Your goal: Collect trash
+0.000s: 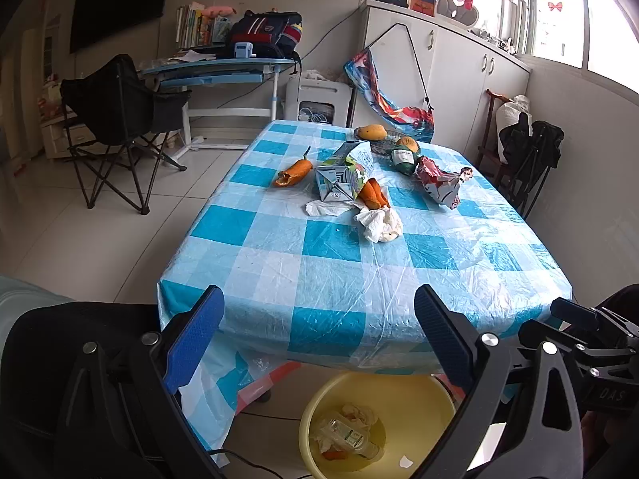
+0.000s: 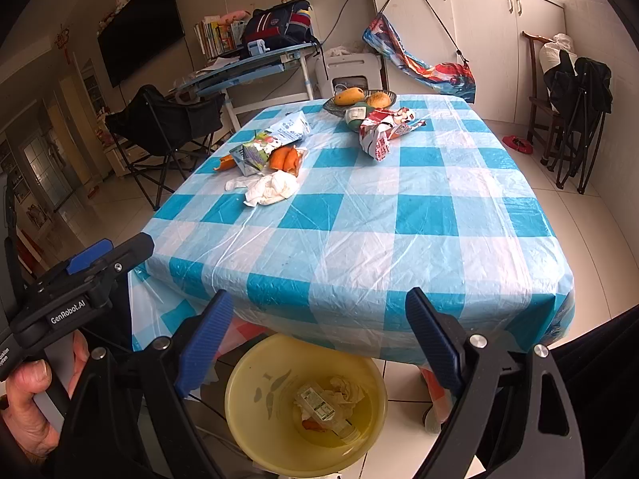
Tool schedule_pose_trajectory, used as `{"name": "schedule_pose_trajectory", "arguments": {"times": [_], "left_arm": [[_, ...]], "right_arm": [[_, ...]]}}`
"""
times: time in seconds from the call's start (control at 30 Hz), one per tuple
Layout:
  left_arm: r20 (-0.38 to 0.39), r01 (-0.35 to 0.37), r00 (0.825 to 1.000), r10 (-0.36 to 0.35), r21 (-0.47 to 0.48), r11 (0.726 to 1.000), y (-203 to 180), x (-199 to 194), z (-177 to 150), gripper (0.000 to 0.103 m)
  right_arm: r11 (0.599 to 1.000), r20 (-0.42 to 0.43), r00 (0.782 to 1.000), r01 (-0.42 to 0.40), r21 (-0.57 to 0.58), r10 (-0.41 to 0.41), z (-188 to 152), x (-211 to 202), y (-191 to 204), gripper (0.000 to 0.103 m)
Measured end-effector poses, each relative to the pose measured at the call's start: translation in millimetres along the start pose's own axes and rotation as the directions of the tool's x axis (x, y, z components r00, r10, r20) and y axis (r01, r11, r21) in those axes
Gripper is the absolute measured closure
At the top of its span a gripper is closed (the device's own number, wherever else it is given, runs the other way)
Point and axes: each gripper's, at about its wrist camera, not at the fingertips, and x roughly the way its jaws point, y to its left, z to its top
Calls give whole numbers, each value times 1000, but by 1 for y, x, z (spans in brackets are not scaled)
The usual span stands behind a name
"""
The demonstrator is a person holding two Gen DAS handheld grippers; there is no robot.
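Both the left gripper [image 1: 319, 331] and right gripper [image 2: 319, 331] hang with fingers spread and nothing held above the yellow basin [image 2: 239, 407], which holds what looks like a bottle [image 2: 323, 411]; a crumpled tissue [image 1: 379, 223] lies on the tabletop [image 1: 339, 279].

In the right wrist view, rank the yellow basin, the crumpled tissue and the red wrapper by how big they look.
1. Yellow basin, clearly largest, though it is also nearest the camera.
2. Crumpled tissue and red wrapper look about alike; the wrapper lies farther back, so I won't rank them.
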Motion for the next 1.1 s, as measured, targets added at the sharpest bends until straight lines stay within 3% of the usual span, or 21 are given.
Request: {"name": "schedule_pose_trajectory", "arguments": {"times": [0.63,0.9,1.1], "left_arm": [[10,9,1000,-9,-16,1000,4,-2,2,10],[69,4,998,0,-64,998,16,-8,28,9],[61,4,998,0,-71,997,19,14,51,8]], "right_arm": [[1000,10,1000,-5,-15,5,3,0,4,18],[997,17,999,-38,-73,39,30,18,14,18],[993,13,998,-64,-95,65,59,51,23,18]]}}
